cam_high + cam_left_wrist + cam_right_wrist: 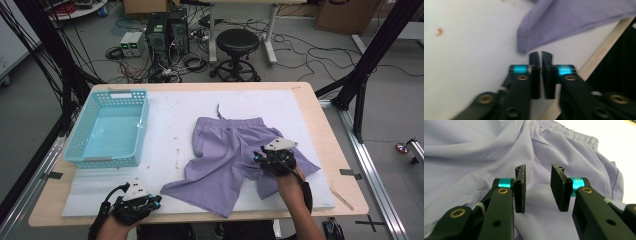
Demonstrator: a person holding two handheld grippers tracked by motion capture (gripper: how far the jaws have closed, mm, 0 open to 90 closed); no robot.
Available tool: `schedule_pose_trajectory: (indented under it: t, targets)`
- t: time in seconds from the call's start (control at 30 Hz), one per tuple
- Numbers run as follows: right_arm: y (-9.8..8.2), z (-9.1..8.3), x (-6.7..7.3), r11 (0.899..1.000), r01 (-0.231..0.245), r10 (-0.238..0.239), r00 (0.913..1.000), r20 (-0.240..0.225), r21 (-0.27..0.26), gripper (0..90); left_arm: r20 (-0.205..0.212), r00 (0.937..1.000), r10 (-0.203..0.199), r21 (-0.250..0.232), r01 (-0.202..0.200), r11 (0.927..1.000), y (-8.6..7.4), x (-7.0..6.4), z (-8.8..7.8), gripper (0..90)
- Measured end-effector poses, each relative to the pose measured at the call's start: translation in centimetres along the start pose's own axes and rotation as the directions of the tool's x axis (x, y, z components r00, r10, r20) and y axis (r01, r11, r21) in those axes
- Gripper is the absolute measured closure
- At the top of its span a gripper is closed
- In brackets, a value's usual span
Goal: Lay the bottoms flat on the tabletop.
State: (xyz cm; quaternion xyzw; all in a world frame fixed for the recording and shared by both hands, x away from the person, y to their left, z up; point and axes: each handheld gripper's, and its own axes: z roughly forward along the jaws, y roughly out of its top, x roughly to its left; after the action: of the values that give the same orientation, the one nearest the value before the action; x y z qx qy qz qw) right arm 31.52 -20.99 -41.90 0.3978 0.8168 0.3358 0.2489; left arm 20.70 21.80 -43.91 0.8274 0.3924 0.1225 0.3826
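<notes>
Purple shorts (pixel 230 155) lie crumpled on the white mat (pixel 170 115), waistband toward the far side. My left gripper (pixel 156 200) hovers near the table's front edge, just left of the shorts' near corner. In the left gripper view its jaws (pixel 541 56) stand a narrow slit apart with nothing between them, and the shorts' hem corner (pixel 524 45) lies just ahead of the tips. My right gripper (pixel 257 155) rests over the shorts' right part. Its jaws (pixel 537 187) are open above the wrinkled purple cloth (pixel 474 157), with the elastic waistband (pixel 571 133) farther off.
A light-blue plastic basket (pixel 107 160) stands at the mat's left side. The wooden table edge (pixel 599 57) runs close beside the left gripper. Beyond the table are a black stool (pixel 237 42), computer towers (pixel 167 30) and loose cables on the floor.
</notes>
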Motion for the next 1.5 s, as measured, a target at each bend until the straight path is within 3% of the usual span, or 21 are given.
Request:
schedule_pose_trajectory:
  t: [0.1, 0.13, 0.27, 0.4, 0.47, 0.53, 0.7, 0.8, 0.9, 0.97, 1.0, 1.03, 1.07, 1.1, 1.2, 1.27, 1.33, 1.4, 1.43, 1.47, 1.5]
  targets:
    - [-0.3, 0.0, -0.2, 1.000, -0.011, 0.011, 0.9999, 0.003, 0.001, 65.6, -0.007, 0.9988, -0.048, -0.073, 0.047, 0.9962, 0.8, 0.3, 0.0, 58.6]
    - [-0.4, -0.1, -0.3, 1.000, -0.015, 0.015, 0.9999, 0.005, 0.000, 65.5, 0.005, 0.9975, -0.070, -0.123, 0.070, 0.9899, 1.8, 0.6, 0.5, 56.8]
    - [-0.9, -0.5, -0.5, 1.000, -0.020, 0.020, 0.9998, 0.007, -0.002, 65.2, 0.022, 0.9980, -0.058, -0.136, 0.061, 0.9888, 3.3, 0.6, 2.3, 53.2]
    - [-1.5, -1.0, -0.9, 1.000, -0.029, 0.029, 0.9995, 0.012, -0.005, 65.0, 0.018, 0.9992, -0.036, -0.036, 0.037, 0.9987, 4.1, 0.2, 5.2, 58.8]
    - [-2.0, -1.4, -1.3, 0.999, -0.040, 0.040, 0.9990, 0.019, -0.004, 64.4, 0.002, 0.9998, 0.017, 0.009, -0.017, 0.9998, 3.9, -0.3, 6.0, 74.8]
    - [-2.7, -2.1, -1.8, 0.999, -0.046, 0.046, 0.9988, 0.018, -0.003, 63.5, -0.010, 0.9992, 0.040, 0.001, -0.040, 0.9992, 3.7, -0.7, 5.8, 87.7]
    - [-4.8, -3.8, -2.6, 0.999, -0.053, 0.053, 0.9986, -0.007, 0.014, 60.9, 0.007, 0.9996, 0.027, 0.010, -0.027, 0.9996, 3.0, -0.6, 5.0, 88.2]
    - [-6.1, -4.2, -3.0, 0.998, -0.055, 0.054, 0.9984, 0.018, 0.031, 59.3, 0.028, 0.9995, 0.015, 0.016, -0.016, 0.9998, 2.5, -0.9, 4.3, 88.2]
    - [-7.6, -4.2, -3.9, 0.994, -0.090, 0.089, 0.9960, 0.006, 0.069, 57.7, 0.065, 0.9978, 0.009, 0.024, -0.010, 0.9997, 2.0, -1.0, 3.3, 88.0]
    - [-7.8, -4.2, -3.8, 0.993, -0.082, 0.083, 0.9966, -0.002, 0.082, 58.9, 0.077, 0.9970, 0.010, 0.013, -0.011, 0.9999, 1.8, -1.0, 2.8, 87.1]
    - [-8.3, -4.3, -3.6, 0.991, -0.042, 0.043, 0.9991, -0.005, 0.128, 67.9, 0.080, 0.9968, 0.009, 0.000, -0.009, 1.0000, 1.8, -0.9, 2.6, 83.2]
    - [-8.3, -4.3, -3.6, 0.991, -0.042, 0.043, 0.9991, -0.005, 0.128, 67.9, 0.070, 0.9975, -0.004, -0.023, 0.005, 0.9997, 1.8, -0.7, 2.4, 83.2]
    - [-8.8, -4.6, -3.5, 0.990, -0.045, 0.049, 0.9985, -0.024, 0.131, 85.6, 0.051, 0.9968, -0.062, -0.080, 0.066, 0.9946, 2.2, -0.3, 2.2, 65.2]
    - [-8.9, -4.8, -3.2, 0.990, -0.040, 0.045, 0.9984, -0.033, 0.136, 90.0, 0.057, 0.9948, -0.085, -0.106, 0.090, 0.9903, 2.3, -0.1, 2.1, 61.6]
    - [-8.9, -5.2, -2.8, 0.988, -0.015, 0.022, 0.9987, -0.045, 0.151, 90.0, 0.068, 0.9921, -0.105, -0.143, 0.114, 0.9831, 2.8, 0.1, 2.2, 59.1]
    - [-9.0, -5.8, -2.5, 0.985, -0.039, 0.056, 0.9935, -0.099, 0.167, 90.0, 0.075, 0.9916, -0.106, -0.166, 0.117, 0.9792, 3.3, 0.0, 2.4, 58.0]
    - [-9.5, -6.5, -2.0, 0.985, -0.037, 0.068, 0.9804, -0.185, 0.170, 90.0, 0.071, 0.9911, -0.113, -0.173, 0.124, 0.9771, 3.7, 0.1, 2.8, 55.1]
    - [-10.2, -7.4, -0.8, 0.984, 0.018, 0.034, 0.9591, -0.281, 0.179, 90.0, 0.065, 0.9895, -0.129, -0.174, 0.139, 0.9749, 4.0, 0.1, 3.4, 49.6]
    - [-10.2, -7.4, -0.8, 0.984, 0.018, 0.034, 0.9591, -0.281, 0.179, 90.0, 0.058, 0.9891, -0.135, -0.176, 0.143, 0.9740, 4.2, 0.1, 3.7, 49.6]
    - [-10.3, -8.1, -0.6, 0.988, 0.029, 0.015, 0.9607, -0.277, 0.153, 78.4, 0.049, 0.9890, -0.140, -0.179, 0.146, 0.9728, 4.3, 0.1, 4.0, 48.6]
    - [-10.3, -8.1, -0.6, 0.988, 0.029, 0.015, 0.9607, -0.277, 0.153, 78.4, 0.048, 0.9889, -0.141, -0.181, 0.147, 0.9724, 4.5, 0.1, 4.3, 48.6]
